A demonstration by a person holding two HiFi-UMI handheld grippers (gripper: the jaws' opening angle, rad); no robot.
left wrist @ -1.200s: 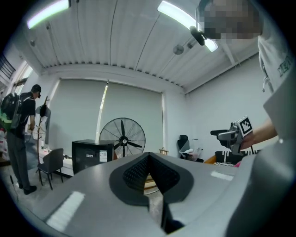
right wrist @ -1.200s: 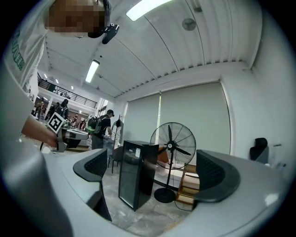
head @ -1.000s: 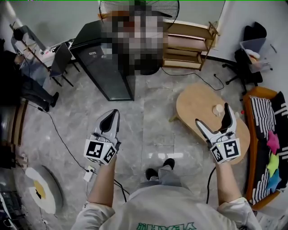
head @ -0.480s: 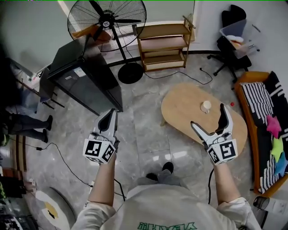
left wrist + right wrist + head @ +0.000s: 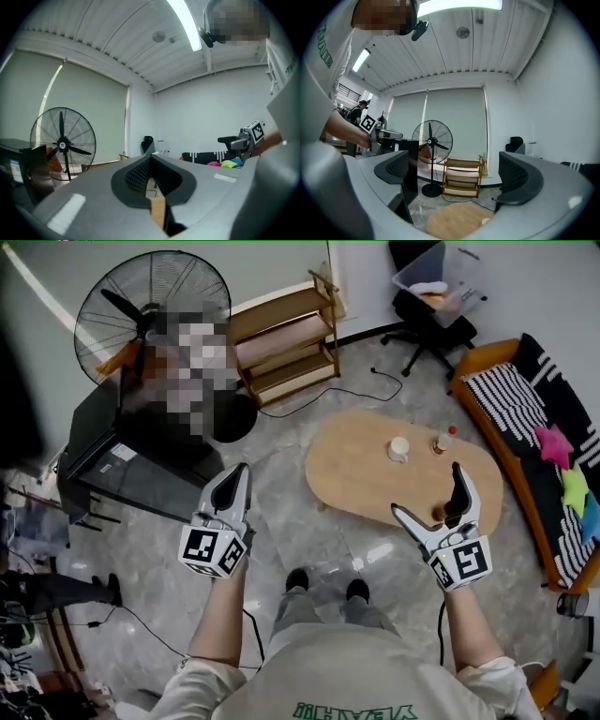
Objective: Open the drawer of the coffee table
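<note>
The oval wooden coffee table [image 5: 375,474] stands on the marble floor ahead of me, to the right; a white cup [image 5: 399,448] and a small bottle [image 5: 441,441] stand on it. No drawer shows in any view. My right gripper [image 5: 427,489] is open and held in the air above the table's near edge, with nothing between its fingers. In the right gripper view the table [image 5: 457,220] lies low between the open jaws of the right gripper [image 5: 454,176]. My left gripper [image 5: 238,476] is shut and empty, over the floor left of the table; its pads meet in the left gripper [image 5: 151,159] view.
A standing fan [image 5: 141,310], a low wooden shelf [image 5: 281,338] and a black cabinet [image 5: 122,465] stand at the back left. An orange sofa [image 5: 534,418] with cushions runs along the right. An office chair [image 5: 427,296] stands behind the table. A cable [image 5: 366,385] crosses the floor.
The head view has swung, so the coffee table sits nearer the middle and closer to my right gripper. Both grippers keep their pose: left shut, right open.
</note>
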